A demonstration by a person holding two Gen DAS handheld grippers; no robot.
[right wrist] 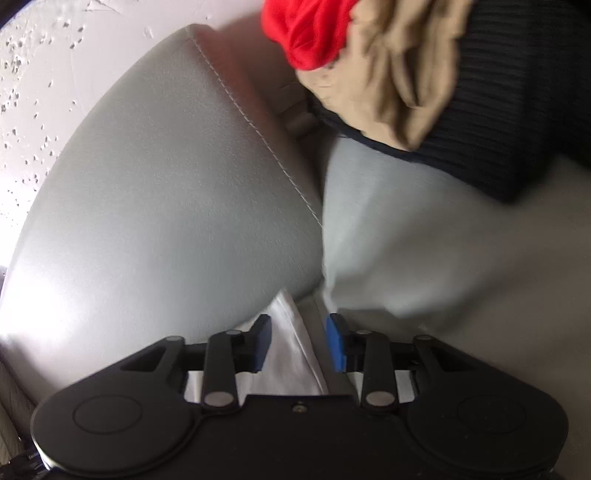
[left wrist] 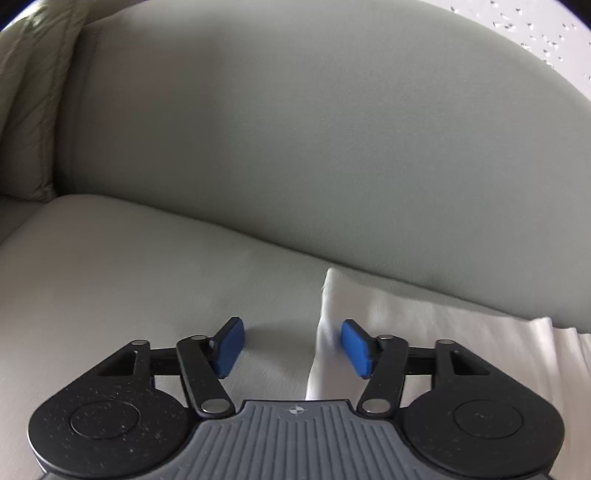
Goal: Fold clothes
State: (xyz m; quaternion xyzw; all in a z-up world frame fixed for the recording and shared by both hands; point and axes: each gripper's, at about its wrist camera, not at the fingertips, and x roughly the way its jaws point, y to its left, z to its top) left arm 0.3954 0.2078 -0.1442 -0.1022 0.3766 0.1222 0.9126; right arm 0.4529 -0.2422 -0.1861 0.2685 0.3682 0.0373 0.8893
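A white garment (left wrist: 443,332) lies flat on the grey sofa seat (left wrist: 110,295), its left edge rising in a small fold. My left gripper (left wrist: 293,347) hovers over that edge with its blue pads wide apart. The edge passes just inside the right pad (left wrist: 356,347) without being pinched. In the right wrist view a corner of the same white garment (right wrist: 288,332) lies under and between the fingers of my right gripper (right wrist: 299,343). Its pads stand apart, with a gap on both sides of the cloth.
The sofa backrest (left wrist: 295,129) rises just behind the garment, with a loose cushion (left wrist: 26,110) at far left. To the right a pile holds a red garment (right wrist: 306,33), a tan one (right wrist: 399,74) and a dark ribbed one (right wrist: 517,92). Speckled wall (right wrist: 37,55) stands behind.
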